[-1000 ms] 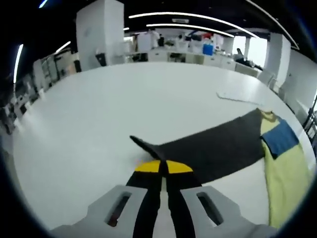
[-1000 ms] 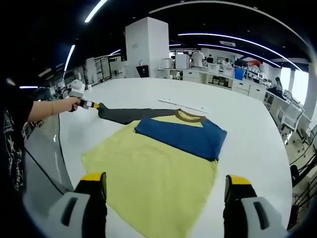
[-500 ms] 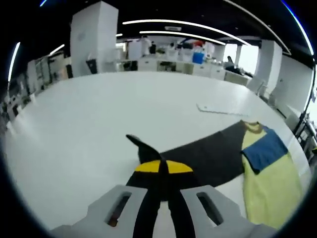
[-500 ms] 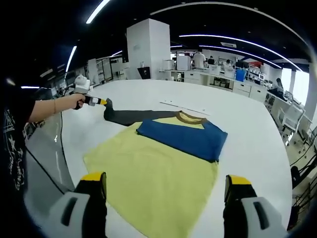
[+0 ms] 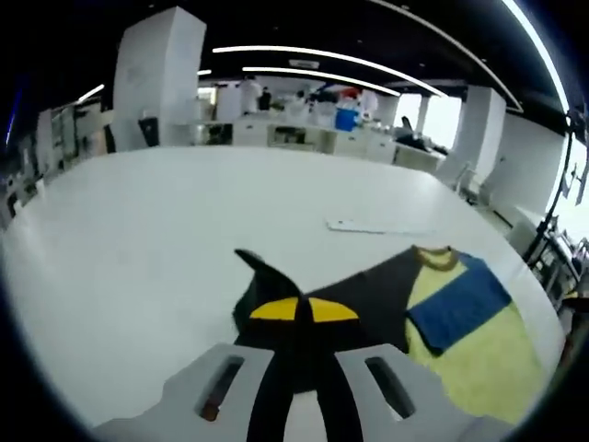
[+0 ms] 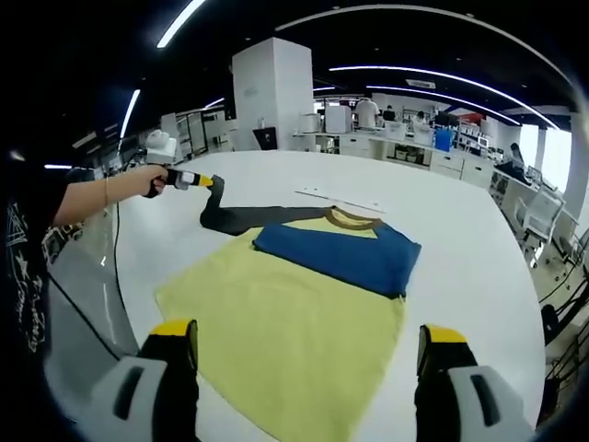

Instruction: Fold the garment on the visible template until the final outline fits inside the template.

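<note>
A yellow garment (image 6: 285,331) lies flat on the white table (image 6: 460,249), with a blue sleeve (image 6: 340,253) folded across its chest and a brown collar (image 6: 348,217). Its dark grey sleeve (image 6: 244,217) stretches left and rises at the cuff. My left gripper (image 5: 294,309) is shut on that cuff (image 5: 262,276) and shows in the right gripper view as the left gripper (image 6: 198,180), held by a hand and lifted above the table. My right gripper (image 6: 308,354) hovers open over the garment's near hem, holding nothing. The garment (image 5: 469,359) also lies at the right of the left gripper view.
A thin white strip (image 6: 340,197) lies on the table beyond the collar. A person's arm in a black sleeve (image 6: 37,221) reaches in from the left. Office desks and a white pillar (image 6: 271,92) stand far behind the table.
My left gripper has lifted the dark sleeve's cuff and carried it toward the garment's body. The right gripper has stayed still.
</note>
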### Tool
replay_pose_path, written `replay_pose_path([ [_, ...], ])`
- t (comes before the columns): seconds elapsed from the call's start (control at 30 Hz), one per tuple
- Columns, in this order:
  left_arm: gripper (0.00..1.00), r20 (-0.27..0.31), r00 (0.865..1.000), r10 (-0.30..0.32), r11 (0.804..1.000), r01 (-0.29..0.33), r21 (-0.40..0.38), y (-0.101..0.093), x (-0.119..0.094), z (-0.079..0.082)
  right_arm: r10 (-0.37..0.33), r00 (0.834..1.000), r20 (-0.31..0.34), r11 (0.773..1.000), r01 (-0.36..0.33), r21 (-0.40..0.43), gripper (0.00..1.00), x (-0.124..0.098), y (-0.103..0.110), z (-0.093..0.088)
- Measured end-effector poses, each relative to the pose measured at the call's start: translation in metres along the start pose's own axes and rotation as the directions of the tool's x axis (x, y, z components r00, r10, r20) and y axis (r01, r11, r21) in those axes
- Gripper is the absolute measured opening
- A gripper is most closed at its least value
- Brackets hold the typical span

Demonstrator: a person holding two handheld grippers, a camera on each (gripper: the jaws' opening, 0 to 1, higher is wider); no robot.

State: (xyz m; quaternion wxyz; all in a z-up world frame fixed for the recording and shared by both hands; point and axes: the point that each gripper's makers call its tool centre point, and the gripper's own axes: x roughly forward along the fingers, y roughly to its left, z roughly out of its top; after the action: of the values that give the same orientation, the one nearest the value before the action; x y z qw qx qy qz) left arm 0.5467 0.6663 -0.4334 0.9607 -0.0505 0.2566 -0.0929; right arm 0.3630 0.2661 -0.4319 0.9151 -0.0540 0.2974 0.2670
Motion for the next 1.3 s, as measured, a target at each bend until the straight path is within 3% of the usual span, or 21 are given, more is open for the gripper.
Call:
replay_pose_path([
  [0.37, 0.0, 0.015, 0.998, -0.062, 0.998, 0.062, -0.021, -0.037, 0.011, 0.013, 0.003, 1.0, -0.003, 1.0, -0.003, 0.018, 1.0, -0.001, 0.001, -0.006],
  [0.43, 0.0, 0.01, 0.996, -0.083, 0.997, 0.083, 0.008, -0.05, 0.012, 0.014, -0.001, 1.0, 0.003, 1.0, 0.001, 0.019, 1.0, -0.002, 0.0, -0.006],
  [0.47, 0.0, -0.006, 0.994, -0.114, 0.992, 0.114, 0.06, -0.061, 0.012, 0.014, -0.007, 1.0, 0.006, 1.0, 0.007, 0.023, 1.0, -0.002, -0.002, -0.007],
  [0.6, 0.0, -0.009, 0.99, -0.14, 0.986, 0.14, 0.088, -0.076, 0.013, 0.016, -0.007, 1.0, 0.014, 0.999, 0.007, 0.04, 1.0, -0.001, -0.002, -0.008],
  [1.13, 0.0, -0.027, 0.956, -0.292, 0.941, 0.292, 0.171, -0.168, 0.031, 0.038, 0.062, 0.998, -0.032, 0.997, -0.06, 0.042, 1.0, 0.007, 0.019, -0.03],
  [1.3, 0.0, -0.027, 0.947, -0.322, 0.935, 0.322, 0.15, -0.192, 0.039, 0.04, 0.059, 0.998, -0.031, 0.997, -0.057, 0.049, 1.0, 0.003, 0.019, -0.031],
])
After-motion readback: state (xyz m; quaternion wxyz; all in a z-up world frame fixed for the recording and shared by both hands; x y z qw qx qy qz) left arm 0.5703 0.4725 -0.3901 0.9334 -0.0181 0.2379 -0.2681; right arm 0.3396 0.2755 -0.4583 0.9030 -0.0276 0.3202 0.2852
